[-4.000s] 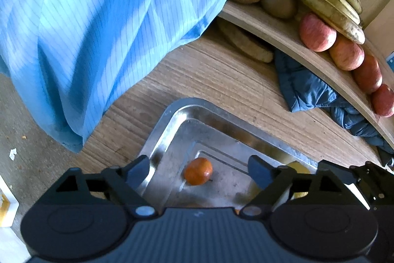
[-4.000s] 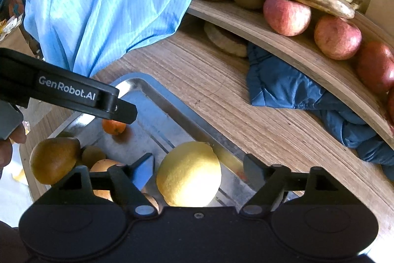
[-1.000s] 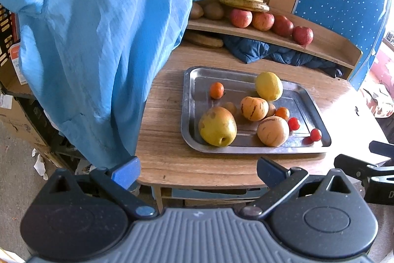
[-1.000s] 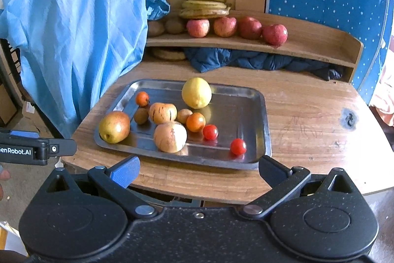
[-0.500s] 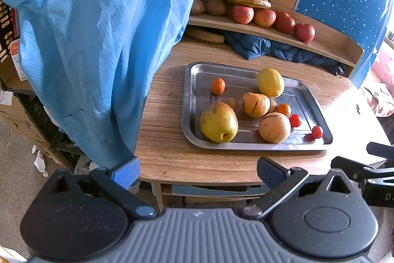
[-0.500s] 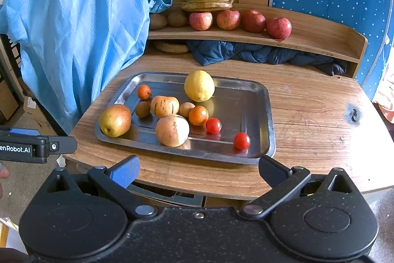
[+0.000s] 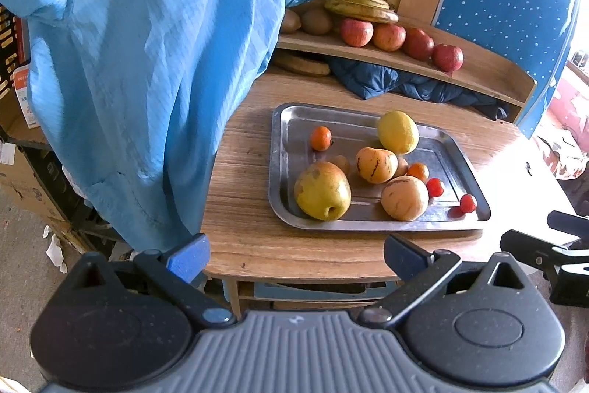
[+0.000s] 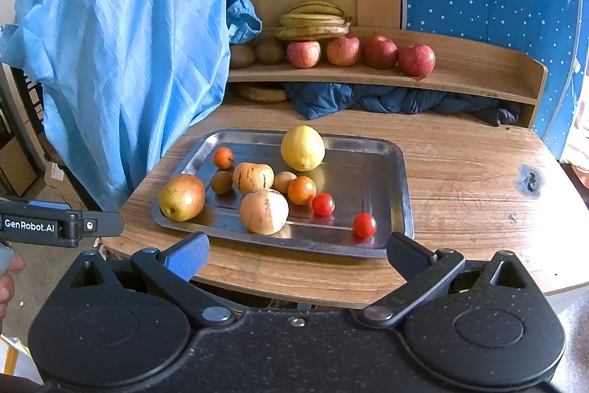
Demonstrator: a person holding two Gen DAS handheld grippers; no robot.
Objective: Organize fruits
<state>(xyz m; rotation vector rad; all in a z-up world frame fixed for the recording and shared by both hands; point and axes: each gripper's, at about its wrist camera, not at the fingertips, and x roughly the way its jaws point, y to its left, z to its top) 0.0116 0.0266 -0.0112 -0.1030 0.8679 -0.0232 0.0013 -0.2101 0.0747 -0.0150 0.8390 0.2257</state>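
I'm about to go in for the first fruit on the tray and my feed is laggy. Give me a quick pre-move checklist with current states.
1. Left claw open and empty: ok.
2. Right claw open and empty: ok.
3. Both claws short of the table edge, touching nothing: ok.
4. Tray flat on the table, fruit inside it: ok.
5. Cherry tomatoes lie loose near the tray's front rim and may roll if it is bumped: not ok.
6. Free space on the shelf right of the apples: ok.
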